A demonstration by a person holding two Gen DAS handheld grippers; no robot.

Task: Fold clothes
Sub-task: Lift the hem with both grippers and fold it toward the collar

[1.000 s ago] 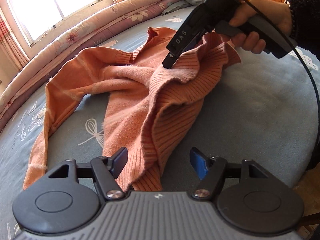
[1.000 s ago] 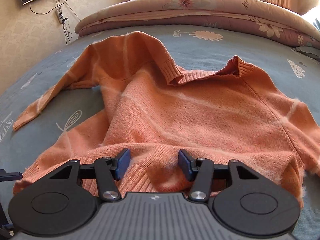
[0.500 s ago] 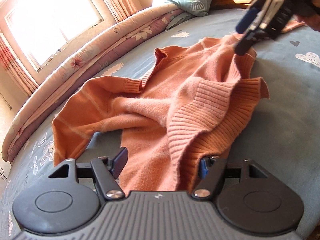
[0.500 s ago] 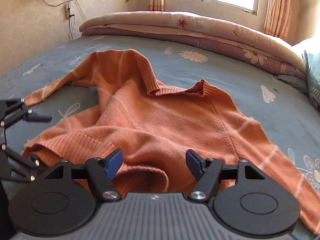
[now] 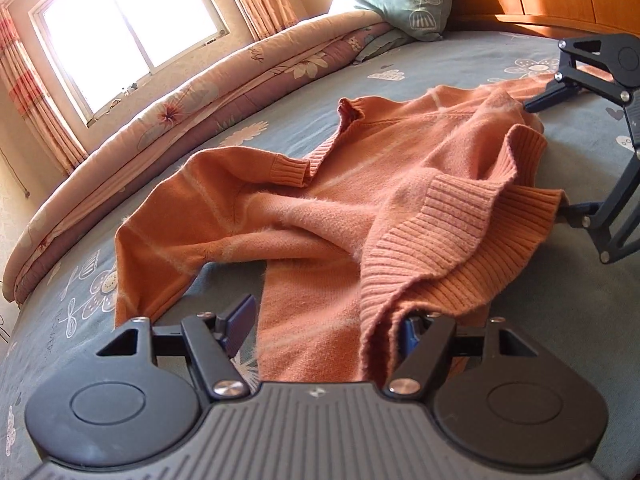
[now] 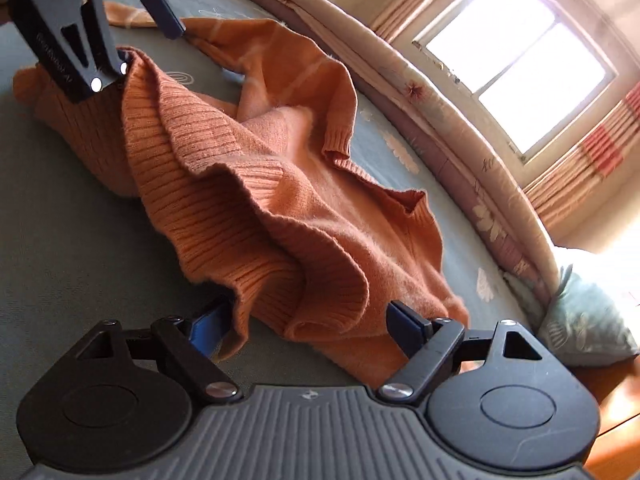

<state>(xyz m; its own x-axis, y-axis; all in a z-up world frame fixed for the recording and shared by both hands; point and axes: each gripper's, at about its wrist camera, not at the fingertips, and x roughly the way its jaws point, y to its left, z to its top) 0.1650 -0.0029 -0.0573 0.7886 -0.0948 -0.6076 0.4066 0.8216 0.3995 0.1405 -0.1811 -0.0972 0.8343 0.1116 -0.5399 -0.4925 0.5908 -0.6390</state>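
Basically nothing's folded yet. Biggest first: the bed (image 5: 500,152), grey-blue sheet w/ flower prints, fills both views; a rolled floral quilt (image 5: 224,92) runs along its far edge under the window (image 5: 132,32), and a teal pillow (image 5: 412,0) leans by the wooden headboard. On the sheet lies the orange knit sweater (image 5: 400,168), rumpled: one sleeve trails toward the quilt side, collar stands up mid-garment, and the ribbed hem (image 5: 460,232) is bunched into a ruffled ridge, raised off the sheet betw. the two tools. Left gripper (image 5: 326,326): jaws wide apart, hem end and body cloth lying betw. them; cloth drapes over the right-hand pad, the other pad stands clear, so no pinch as far as I can see. Right gripper (image 6: 308,322): jaws have just been opening and now stand very wide, the other hem end sagging betw. them, brushing the pads at most, not clamped. In its view the left gripper shows top left, at the hem's far end. Judgement: early stage, prob. spreading the hem flat. Left to do: flatten body, bring sleeves in, fold over; all still ahead.
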